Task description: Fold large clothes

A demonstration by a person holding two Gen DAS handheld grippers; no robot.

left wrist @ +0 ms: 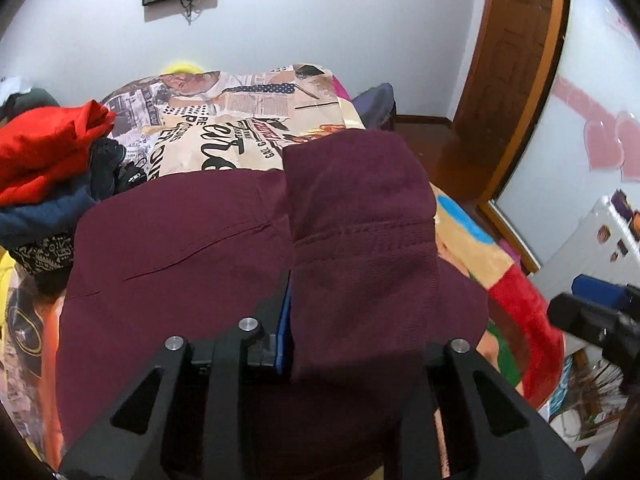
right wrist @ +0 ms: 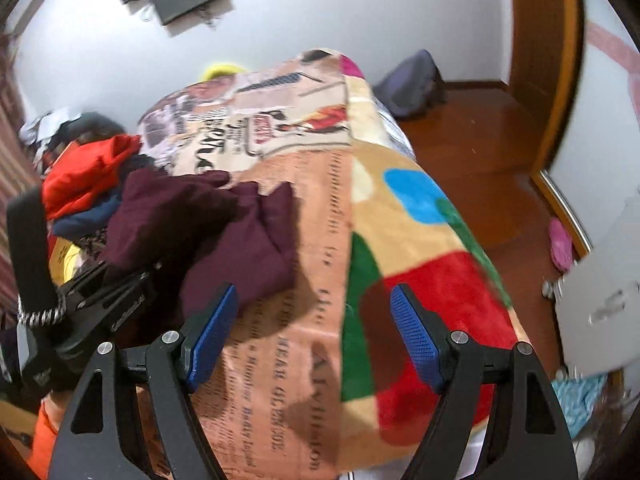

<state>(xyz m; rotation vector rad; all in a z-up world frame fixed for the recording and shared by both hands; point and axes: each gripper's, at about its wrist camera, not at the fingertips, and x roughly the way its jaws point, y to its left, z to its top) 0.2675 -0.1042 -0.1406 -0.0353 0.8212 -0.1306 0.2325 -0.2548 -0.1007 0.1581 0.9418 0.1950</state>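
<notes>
Folding underway, maroon garment (left wrist: 180, 240) partly doubled over on the printed blanket (right wrist: 288, 320).
Left gripper (left wrist: 288, 320) is clenched on a lifted flap of its cloth; right gripper (right wrist: 312, 340) hangs released and bare beside it; further folds likely remain, and the clothes pile (left wrist: 44, 160) waits.

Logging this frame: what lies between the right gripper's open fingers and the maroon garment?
Only bare printed blanket, seen in the right wrist view: the right gripper is open and empty, and the maroon garment lies just beyond its left finger.
</notes>
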